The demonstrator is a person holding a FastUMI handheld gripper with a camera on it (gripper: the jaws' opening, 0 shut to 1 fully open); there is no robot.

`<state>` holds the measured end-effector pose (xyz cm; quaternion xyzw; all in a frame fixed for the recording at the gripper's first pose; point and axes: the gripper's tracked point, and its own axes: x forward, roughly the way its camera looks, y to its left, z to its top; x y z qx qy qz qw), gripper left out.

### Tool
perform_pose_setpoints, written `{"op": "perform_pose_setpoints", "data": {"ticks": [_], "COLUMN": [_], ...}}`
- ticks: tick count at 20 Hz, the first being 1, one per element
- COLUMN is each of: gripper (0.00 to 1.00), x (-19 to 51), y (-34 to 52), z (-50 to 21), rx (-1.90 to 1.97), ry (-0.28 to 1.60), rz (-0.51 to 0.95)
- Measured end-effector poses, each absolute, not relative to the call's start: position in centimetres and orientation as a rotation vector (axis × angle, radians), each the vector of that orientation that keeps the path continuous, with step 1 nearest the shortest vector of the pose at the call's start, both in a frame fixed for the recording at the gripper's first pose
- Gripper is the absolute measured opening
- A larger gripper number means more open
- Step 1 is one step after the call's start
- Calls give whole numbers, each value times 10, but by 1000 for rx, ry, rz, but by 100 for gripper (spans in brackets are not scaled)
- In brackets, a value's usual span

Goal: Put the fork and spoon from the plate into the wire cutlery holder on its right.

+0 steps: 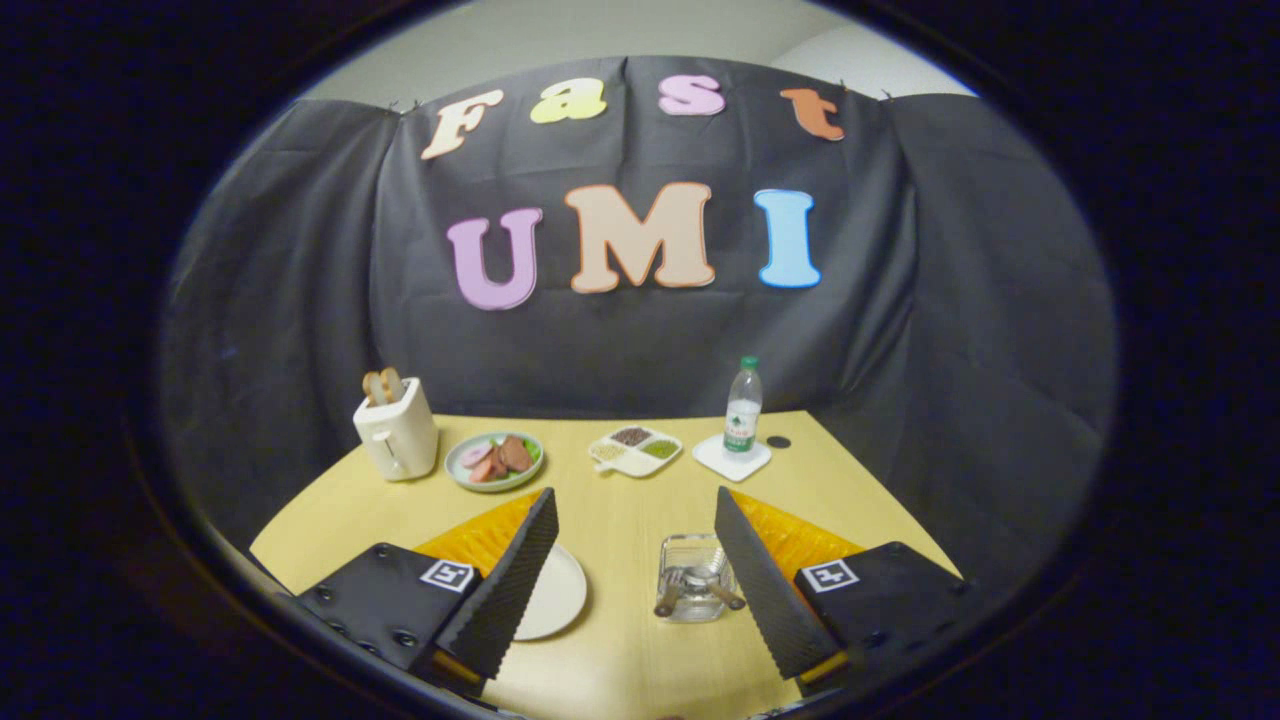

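Hovering above the table (620, 520), gripper (635, 590) spread wide, nothing held. Holder (697, 578) sits between the fingers, close against the right finger; two wooden-handled utensils (700, 590) seem to lie in it, handles toward the gripper. Plate (555, 592), left of holder, looks bare. Task judged essentially done. Beyond the holder: food plate (494, 461), toaster (396, 432), bottle (743, 405).

Plate (560, 592) (partly behind tool (633, 502))

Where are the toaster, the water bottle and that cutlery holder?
toaster (397, 440): gripper view, front face.
water bottle (742, 412): gripper view, label.
cutlery holder (692, 590): gripper view, front wall, between the open claw's fingers.
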<state>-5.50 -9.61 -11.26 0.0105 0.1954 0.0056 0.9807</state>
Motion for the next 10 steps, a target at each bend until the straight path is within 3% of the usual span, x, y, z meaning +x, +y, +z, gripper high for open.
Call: {"op": "perform_pose_setpoints", "data": {"ticks": [4, 10], "gripper": [100, 100], "x": [-49, -41], "y": [-93, -95], "z": [-78, -61], "rx": [57, 38], "ry": [258, 207], "rz": [0, -6]}}
